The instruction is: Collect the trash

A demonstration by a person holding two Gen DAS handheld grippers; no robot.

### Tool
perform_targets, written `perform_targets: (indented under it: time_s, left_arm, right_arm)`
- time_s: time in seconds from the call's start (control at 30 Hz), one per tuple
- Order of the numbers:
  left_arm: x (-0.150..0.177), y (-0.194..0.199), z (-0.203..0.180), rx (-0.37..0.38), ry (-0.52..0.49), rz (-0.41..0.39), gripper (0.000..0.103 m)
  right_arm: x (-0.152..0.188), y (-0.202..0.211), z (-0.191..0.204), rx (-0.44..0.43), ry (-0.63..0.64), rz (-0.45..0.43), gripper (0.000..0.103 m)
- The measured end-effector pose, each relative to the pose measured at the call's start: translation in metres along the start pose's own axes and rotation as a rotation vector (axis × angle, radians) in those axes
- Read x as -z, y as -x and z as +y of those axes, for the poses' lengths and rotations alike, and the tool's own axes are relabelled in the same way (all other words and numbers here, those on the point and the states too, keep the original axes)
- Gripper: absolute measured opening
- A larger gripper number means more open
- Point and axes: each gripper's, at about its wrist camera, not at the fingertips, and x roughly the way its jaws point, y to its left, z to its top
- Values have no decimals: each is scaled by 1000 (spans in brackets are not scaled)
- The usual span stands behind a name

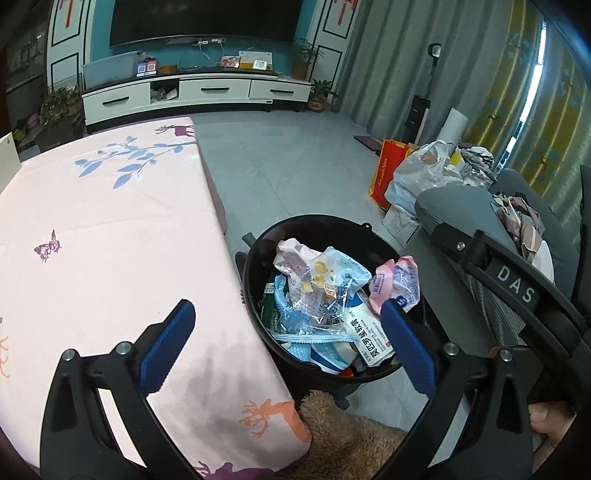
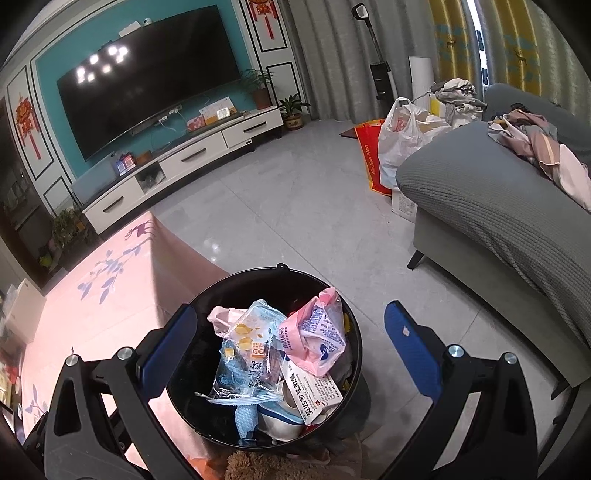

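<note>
With both tools [image 1: 286, 343] [image 2: 286, 349] spread and empty over the bin [image 2: 207, 417], pinch crinkly, featherlight, slippery wrappers [image 2: 317, 332] by a bunched fold.

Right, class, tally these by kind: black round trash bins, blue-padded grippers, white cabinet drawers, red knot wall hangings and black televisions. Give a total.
Black round trash bin: 1
Blue-padded grippers: 2, the left gripper and the right gripper
White cabinet drawers: 3
Red knot wall hangings: 2
Black television: 1
Total: 9
</note>
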Motion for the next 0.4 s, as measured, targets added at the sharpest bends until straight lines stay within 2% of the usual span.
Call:
perform_targets:
  time_s: [0.4]
  left_arm:
    - [0, -1, 4, 4, 24, 2, 100]
  right_arm:
    - [1, -3, 2, 24, 19, 7, 100]
